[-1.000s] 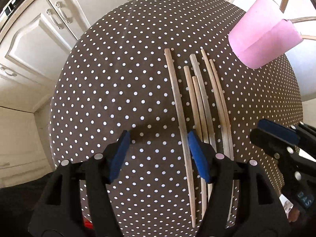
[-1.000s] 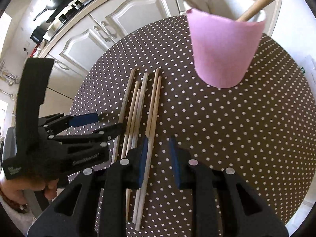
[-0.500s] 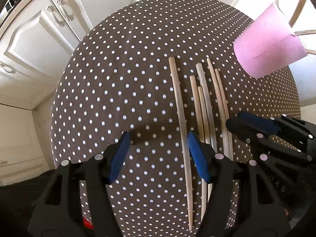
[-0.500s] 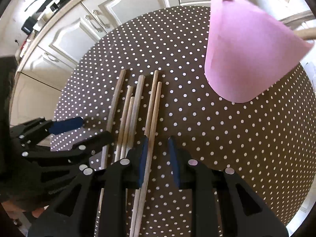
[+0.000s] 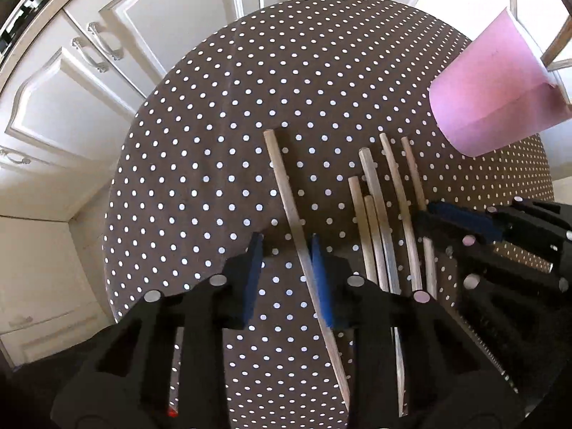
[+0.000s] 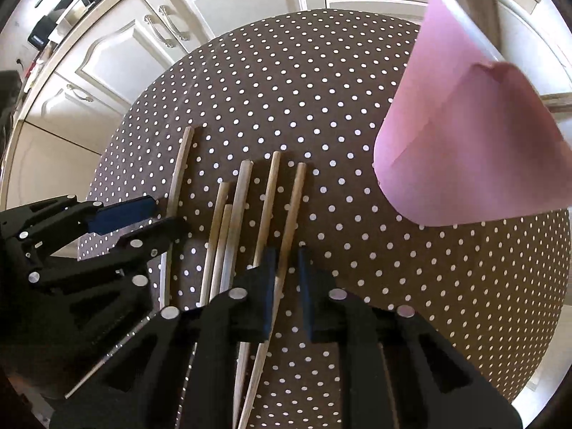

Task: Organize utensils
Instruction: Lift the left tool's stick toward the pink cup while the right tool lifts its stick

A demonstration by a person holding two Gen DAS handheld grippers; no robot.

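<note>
Several wooden chopsticks lie side by side on a brown polka-dot table (image 5: 214, 114). My left gripper (image 5: 286, 261) is open low over the table; the leftmost chopstick (image 5: 286, 193), apart from the rest, passes between its fingers against the right pad. My right gripper (image 6: 286, 271) is open with a narrow gap, and the rightmost chopstick (image 6: 291, 211) runs between its fingers. A pink cup (image 6: 464, 143) holding wooden utensils stands at the far right; it also shows in the left wrist view (image 5: 489, 96).
White kitchen cabinets (image 5: 71, 82) stand beyond the table's far edge. The right gripper (image 5: 500, 236) shows at the right of the left wrist view, and the left gripper (image 6: 107, 228) at the left of the right wrist view.
The left gripper narrowed and came around the leftmost chopstick, which has shifted left away from the others. The right gripper moved forward along the rightmost chopstick, closer to the cup.
</note>
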